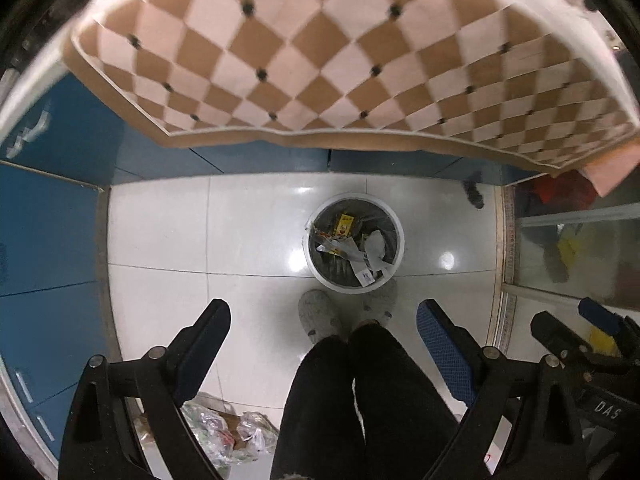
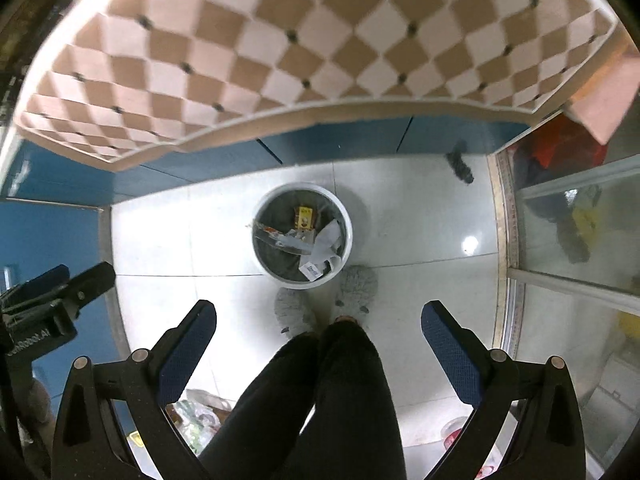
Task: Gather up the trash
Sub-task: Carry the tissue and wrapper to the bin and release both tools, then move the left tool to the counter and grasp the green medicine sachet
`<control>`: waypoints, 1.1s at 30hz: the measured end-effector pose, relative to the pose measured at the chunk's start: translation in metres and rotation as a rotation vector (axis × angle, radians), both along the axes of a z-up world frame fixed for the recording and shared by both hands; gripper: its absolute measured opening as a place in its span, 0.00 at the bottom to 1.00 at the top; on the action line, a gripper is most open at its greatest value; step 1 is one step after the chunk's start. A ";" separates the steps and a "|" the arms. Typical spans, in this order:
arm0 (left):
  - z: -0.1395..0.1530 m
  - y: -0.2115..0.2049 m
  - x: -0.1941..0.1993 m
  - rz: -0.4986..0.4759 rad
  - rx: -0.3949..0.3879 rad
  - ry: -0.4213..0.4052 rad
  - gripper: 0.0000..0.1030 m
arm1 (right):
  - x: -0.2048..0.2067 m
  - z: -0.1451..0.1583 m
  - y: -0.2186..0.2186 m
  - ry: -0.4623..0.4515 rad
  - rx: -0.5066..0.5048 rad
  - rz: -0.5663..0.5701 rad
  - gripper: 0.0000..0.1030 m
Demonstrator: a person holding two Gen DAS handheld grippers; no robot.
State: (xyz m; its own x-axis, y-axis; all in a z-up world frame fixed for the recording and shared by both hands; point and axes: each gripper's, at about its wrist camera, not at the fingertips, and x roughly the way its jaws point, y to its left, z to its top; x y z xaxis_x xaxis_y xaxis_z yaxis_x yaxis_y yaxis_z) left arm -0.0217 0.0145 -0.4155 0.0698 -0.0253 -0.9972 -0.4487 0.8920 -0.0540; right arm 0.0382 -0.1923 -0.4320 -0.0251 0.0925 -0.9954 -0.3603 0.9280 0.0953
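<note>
White glossy floor tiles (image 1: 160, 232) carry a round white trash bin (image 1: 354, 286), standing just in front of the person's 2 grey slippers (image 1: 320, 314). Inside its dark liner lie crumpled wrappers, a yellow packet (image 1: 345, 226) and white paper scraps (image 1: 374, 250). Above it, both grippers point straight down: the left gripper (image 1: 322, 332) has its fingers spread wide with nothing between them, and the right gripper (image 2: 319, 330) is likewise spread and bare. Black trouser legs (image 1: 352, 400) fill the gap below. A checkered tablecloth (image 1: 304, 52) overhangs blue cabinets (image 1: 48, 224), and plastic bags (image 1: 224, 436) sit at lower left.
</note>
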 end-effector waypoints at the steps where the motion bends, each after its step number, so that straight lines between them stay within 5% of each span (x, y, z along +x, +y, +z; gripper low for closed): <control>1: 0.010 -0.001 -0.002 0.000 0.003 -0.007 0.93 | -0.002 0.014 -0.001 -0.006 0.005 0.000 1.00; 10: 0.108 -0.007 -0.025 -0.012 0.057 -0.125 0.93 | -0.032 0.137 -0.003 -0.065 0.082 0.029 1.00; 16: 0.151 0.004 -0.008 0.016 0.153 -0.236 0.93 | -0.026 0.187 -0.002 -0.117 0.177 -0.014 1.00; 24: 0.182 0.033 0.059 0.061 0.274 -0.294 1.00 | 0.051 0.227 -0.011 -0.217 0.266 -0.141 1.00; 31: 0.170 0.044 0.167 0.101 0.300 -0.233 1.00 | 0.168 0.211 -0.014 -0.270 0.299 -0.213 0.99; 33: 0.163 0.044 0.194 0.101 0.308 -0.204 1.00 | 0.214 0.198 -0.009 -0.264 0.314 -0.210 0.89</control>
State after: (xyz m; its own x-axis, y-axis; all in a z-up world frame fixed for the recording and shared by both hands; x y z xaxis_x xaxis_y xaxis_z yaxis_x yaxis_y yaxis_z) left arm 0.1721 0.0580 -0.2522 0.2547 0.2909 -0.9222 -0.5429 0.8322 0.1126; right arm 0.2519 -0.2014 -0.2338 0.2767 0.3662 -0.8884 -0.2169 0.9245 0.3135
